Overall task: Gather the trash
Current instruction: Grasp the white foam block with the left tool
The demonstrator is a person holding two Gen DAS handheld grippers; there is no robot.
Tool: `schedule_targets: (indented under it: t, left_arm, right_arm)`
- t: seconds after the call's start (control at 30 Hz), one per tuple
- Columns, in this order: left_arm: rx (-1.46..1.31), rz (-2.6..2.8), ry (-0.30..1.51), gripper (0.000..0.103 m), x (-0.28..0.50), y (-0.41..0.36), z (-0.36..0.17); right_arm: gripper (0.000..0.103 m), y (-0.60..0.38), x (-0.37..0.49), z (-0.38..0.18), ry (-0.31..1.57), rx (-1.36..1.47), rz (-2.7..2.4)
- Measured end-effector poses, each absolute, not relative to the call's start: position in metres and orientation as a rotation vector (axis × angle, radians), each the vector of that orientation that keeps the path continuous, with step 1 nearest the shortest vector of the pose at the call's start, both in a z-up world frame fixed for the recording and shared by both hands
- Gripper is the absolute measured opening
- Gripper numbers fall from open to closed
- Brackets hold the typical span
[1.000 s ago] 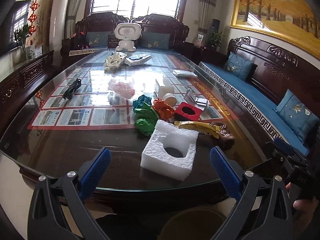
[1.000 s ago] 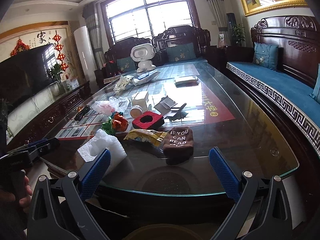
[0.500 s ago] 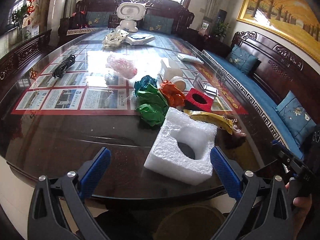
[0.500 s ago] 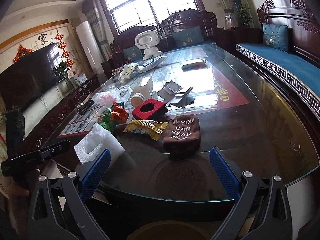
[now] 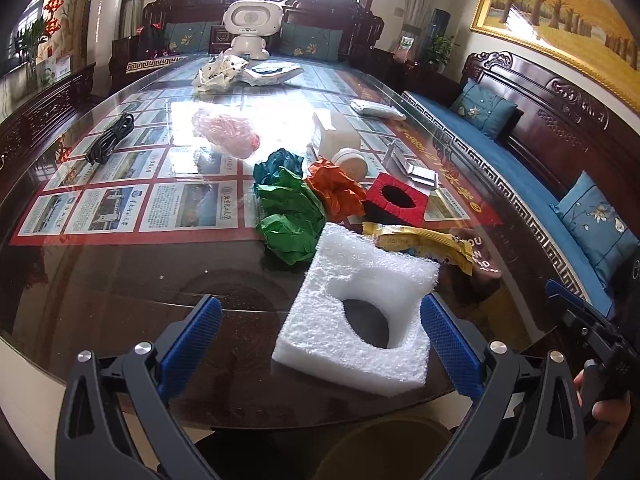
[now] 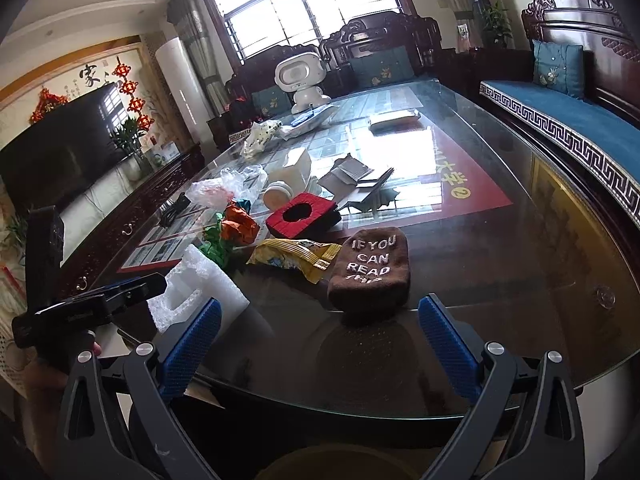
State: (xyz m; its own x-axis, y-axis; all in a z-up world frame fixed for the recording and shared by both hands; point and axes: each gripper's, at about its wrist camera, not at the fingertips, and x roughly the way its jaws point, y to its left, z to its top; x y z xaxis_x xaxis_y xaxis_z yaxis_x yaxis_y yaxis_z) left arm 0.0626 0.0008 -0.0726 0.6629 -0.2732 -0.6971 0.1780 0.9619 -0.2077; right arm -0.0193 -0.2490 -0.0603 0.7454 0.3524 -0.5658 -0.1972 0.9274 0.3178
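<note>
A white foam block (image 5: 360, 312) with a round hole lies near the glass table's front edge; it also shows in the right wrist view (image 6: 200, 284). My left gripper (image 5: 320, 336) is open, its blue fingers on either side of the block's near end. Behind the block lie crumpled green paper (image 5: 292, 216), orange paper (image 5: 338, 192), a red foam piece (image 5: 396, 200) and a yellow wrapper (image 5: 420, 240). My right gripper (image 6: 318, 336) is open and empty, just short of a brown sock (image 6: 370, 276) with white lettering.
A brownish round bin rim (image 5: 384, 444) sits below the table edge, under both grippers. Farther back on the table are a pink plastic bag (image 5: 226, 136), a black cable (image 5: 110, 140), a white box (image 5: 332, 132), grey cardboard (image 6: 356, 180) and a white robot toy (image 5: 248, 28).
Both grippers have moved forward and down toward the table. The foam block now lies between my left fingers, and the sock sits closer to my right gripper. Both stay open.
</note>
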Motion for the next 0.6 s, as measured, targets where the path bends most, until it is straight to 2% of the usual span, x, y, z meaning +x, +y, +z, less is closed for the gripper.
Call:
schedule_targets:
  t: [0.6]
  left_arm:
    - [0.028,-0.270,0.757,0.099,0.050,-0.032,-0.090]
  right_arm:
    - [0.095,-0.247,-0.020,-0.071,0.694,0.275,0.312]
